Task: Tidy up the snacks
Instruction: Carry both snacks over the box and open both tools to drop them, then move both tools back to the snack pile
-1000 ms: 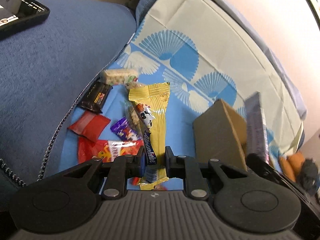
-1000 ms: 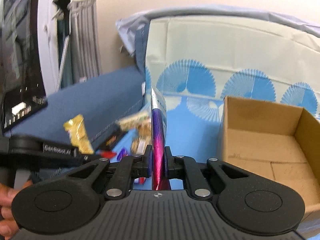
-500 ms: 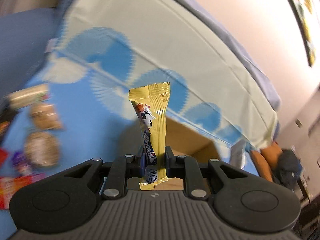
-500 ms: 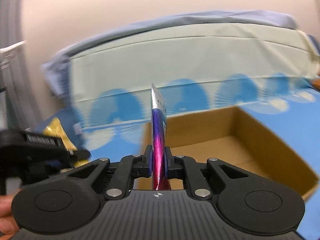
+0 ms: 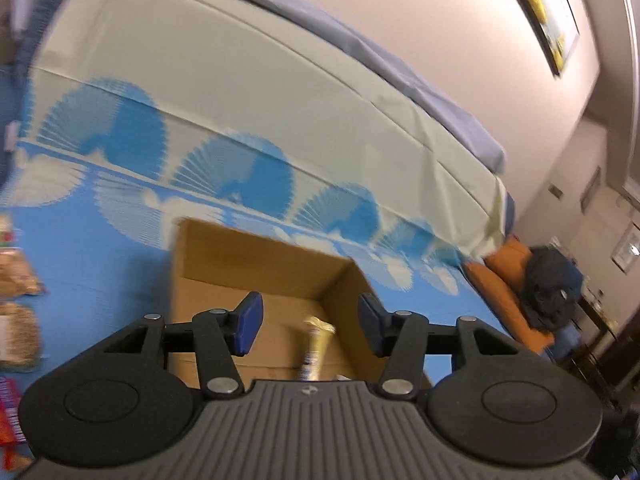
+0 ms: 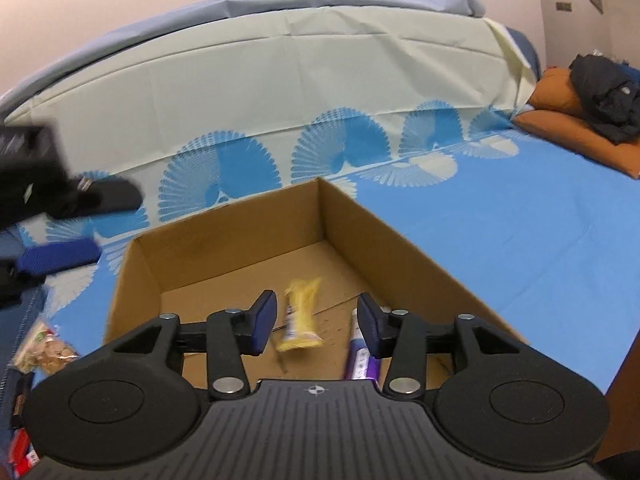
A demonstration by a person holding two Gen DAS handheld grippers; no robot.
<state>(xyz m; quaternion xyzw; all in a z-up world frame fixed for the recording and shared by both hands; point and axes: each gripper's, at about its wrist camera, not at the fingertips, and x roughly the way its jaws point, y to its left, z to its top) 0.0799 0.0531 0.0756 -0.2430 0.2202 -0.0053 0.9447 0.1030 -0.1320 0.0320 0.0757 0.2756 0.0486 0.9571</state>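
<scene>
Yellow snack bar [image 6: 301, 316] lies in the cardboard box [image 6: 224, 240], beyond the right tool [image 6: 316, 322].

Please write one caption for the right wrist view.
Open right hand-held gripper above cardboard box holding yellow snack and purple snack.

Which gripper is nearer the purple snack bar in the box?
Right. The right gripper hangs open directly over the purple snack bar; the left gripper is off beyond the cardboard box's left wall.

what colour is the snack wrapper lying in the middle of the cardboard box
Yellow, with a small dark printed patch. The snack wrapper shows best in the right wrist view, inside the cardboard box.
</scene>
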